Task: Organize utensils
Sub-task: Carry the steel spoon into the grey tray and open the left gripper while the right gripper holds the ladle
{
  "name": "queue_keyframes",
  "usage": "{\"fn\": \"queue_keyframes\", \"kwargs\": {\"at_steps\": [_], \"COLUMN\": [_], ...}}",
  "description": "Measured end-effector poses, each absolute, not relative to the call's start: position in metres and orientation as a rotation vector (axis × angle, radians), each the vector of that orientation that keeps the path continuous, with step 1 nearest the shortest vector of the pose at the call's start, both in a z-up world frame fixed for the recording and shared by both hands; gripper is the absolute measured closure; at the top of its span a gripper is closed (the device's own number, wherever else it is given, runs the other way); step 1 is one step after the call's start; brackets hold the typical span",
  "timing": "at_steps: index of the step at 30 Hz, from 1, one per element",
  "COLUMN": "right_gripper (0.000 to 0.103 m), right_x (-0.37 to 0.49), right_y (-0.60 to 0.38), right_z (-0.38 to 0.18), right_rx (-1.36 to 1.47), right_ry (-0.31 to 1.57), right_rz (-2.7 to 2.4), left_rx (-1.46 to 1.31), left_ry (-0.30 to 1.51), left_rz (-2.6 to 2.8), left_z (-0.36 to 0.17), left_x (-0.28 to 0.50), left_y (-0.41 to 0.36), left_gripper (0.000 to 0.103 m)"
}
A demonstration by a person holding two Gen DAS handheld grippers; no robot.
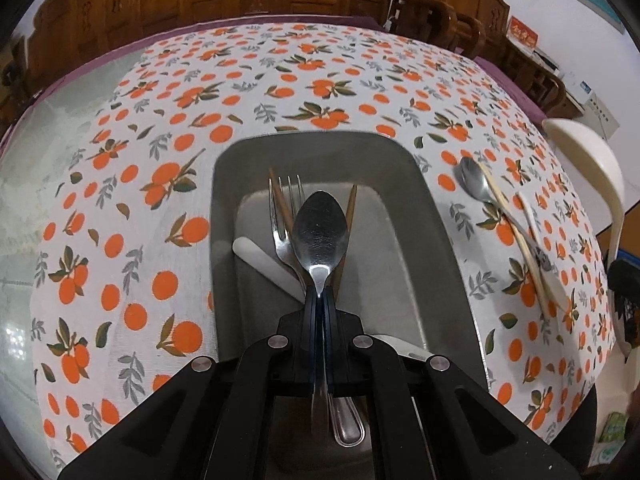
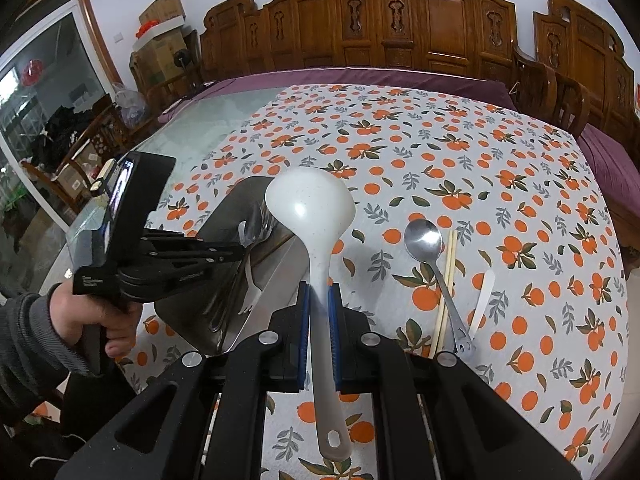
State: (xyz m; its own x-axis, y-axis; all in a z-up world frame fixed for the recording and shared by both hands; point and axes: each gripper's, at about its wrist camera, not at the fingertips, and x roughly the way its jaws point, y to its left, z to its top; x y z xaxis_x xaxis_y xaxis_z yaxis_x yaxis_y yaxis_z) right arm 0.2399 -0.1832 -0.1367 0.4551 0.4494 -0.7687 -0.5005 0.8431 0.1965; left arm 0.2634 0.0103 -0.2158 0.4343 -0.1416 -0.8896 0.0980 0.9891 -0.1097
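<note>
The left gripper [image 1: 320, 300] is clamped tight on the neck of a polished steel spoon [image 1: 320, 232], its bowl jutting forward over the rectangular stainless-steel tray [image 1: 400, 168]. Directly beneath and ahead of that claw, inside the tray, lie a steel fork [image 1: 285, 216], brown wooden chopsticks [image 1: 351, 204] and a white plastic handle [image 1: 264, 262]. The step in hand looks like lowering this spoon into the tray; next the claw must come lower, then part so the spoon settles alongside the fork.

The right gripper [image 2: 319, 320] is narrowed onto the handle of a white plastic ladle [image 2: 310, 208], held above the orange-print tablecloth [image 2: 500, 140]. To its right, resting on the cloth, wait a second steel spoon [image 2: 424, 236], pale chopsticks [image 2: 448, 280] and a white flat utensil [image 2: 484, 296], not yet sorted.
</note>
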Motion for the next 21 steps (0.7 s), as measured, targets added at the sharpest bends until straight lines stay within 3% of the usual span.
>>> {"fn": "queue_keyframes", "kwargs": {"at_steps": [10,21], "right_gripper": [0.092,0.092], "right_x": [0.238,0.239], "right_y": [-0.173,-0.130], "right_z": [-0.136,-0.140], "right_rx": [-0.074,-0.077], "right_ry": [0.929,0.936], "right_rz": [0.594,0.640], "left_rx": [-0.048,-0.059], "left_ry": [1.102,1.007], "left_rz": [-0.148,-0.149], "left_z": [-0.208,-0.161], "left_x": [0.256,0.221], "left_y": [0.018,0.043], "left_gripper": [0.100,0.099]}}
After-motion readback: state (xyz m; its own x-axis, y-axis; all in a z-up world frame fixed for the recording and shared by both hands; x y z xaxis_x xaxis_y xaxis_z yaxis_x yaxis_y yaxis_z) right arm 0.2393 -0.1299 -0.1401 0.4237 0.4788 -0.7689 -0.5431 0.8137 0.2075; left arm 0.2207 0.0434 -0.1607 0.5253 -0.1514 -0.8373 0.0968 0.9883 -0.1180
